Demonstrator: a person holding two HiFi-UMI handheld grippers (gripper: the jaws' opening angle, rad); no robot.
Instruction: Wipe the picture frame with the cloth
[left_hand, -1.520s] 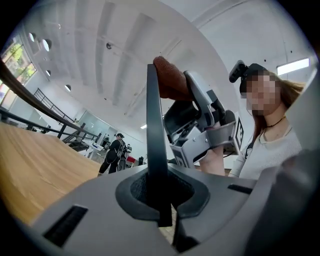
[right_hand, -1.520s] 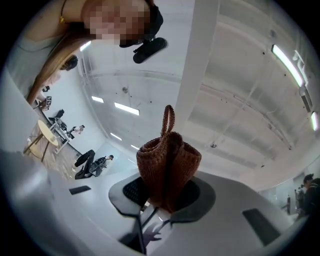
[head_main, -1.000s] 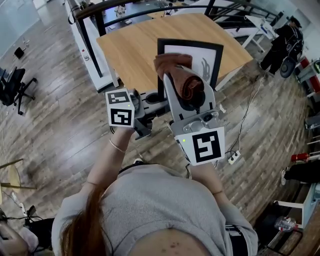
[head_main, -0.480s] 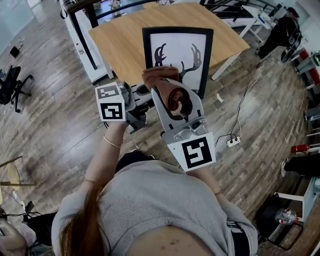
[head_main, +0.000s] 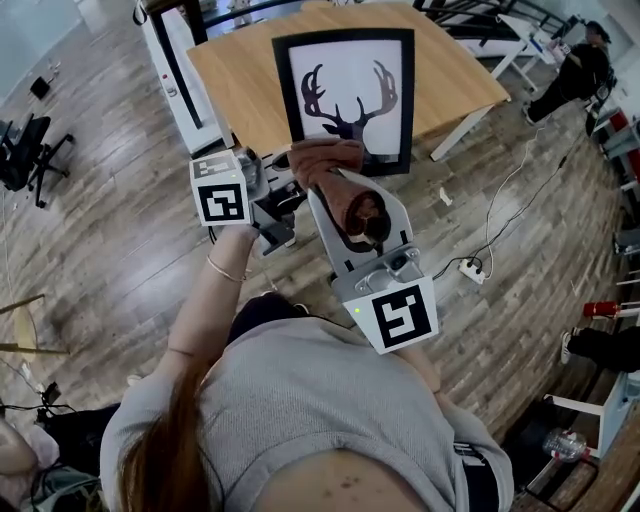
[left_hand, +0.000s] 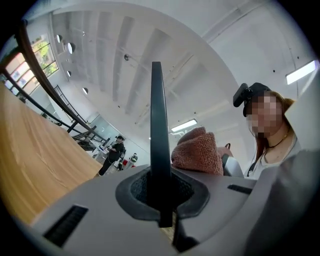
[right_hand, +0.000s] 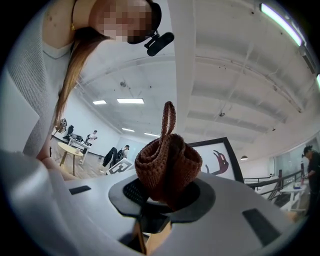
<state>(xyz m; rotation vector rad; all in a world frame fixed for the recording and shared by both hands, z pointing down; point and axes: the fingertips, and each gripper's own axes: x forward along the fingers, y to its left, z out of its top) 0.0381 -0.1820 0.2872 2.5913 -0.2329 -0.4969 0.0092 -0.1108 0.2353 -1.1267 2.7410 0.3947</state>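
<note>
The black picture frame (head_main: 345, 95) with a deer-antler print stands tilted above the wooden table (head_main: 455, 75). My left gripper (head_main: 283, 178) is shut on the frame's lower left edge. In the left gripper view that edge (left_hand: 159, 145) runs edge-on between the jaws of the left gripper (left_hand: 161, 192). My right gripper (head_main: 325, 178) is shut on a brown cloth (head_main: 328, 157), which rests against the frame's bottom edge. In the right gripper view the bunched cloth (right_hand: 167, 165) fills the right gripper (right_hand: 162, 192), with the frame (right_hand: 220, 160) just behind it.
The table has white legs and stands on a wood floor. A power strip (head_main: 470, 270) and cable lie on the floor at the right. An office chair (head_main: 25, 155) is at the far left. A person (head_main: 585, 70) stands at the upper right.
The right gripper with the cloth has slid down the frame's face from its upper part to its bottom edge, uncovering the print. The left gripper keeps its hold.
</note>
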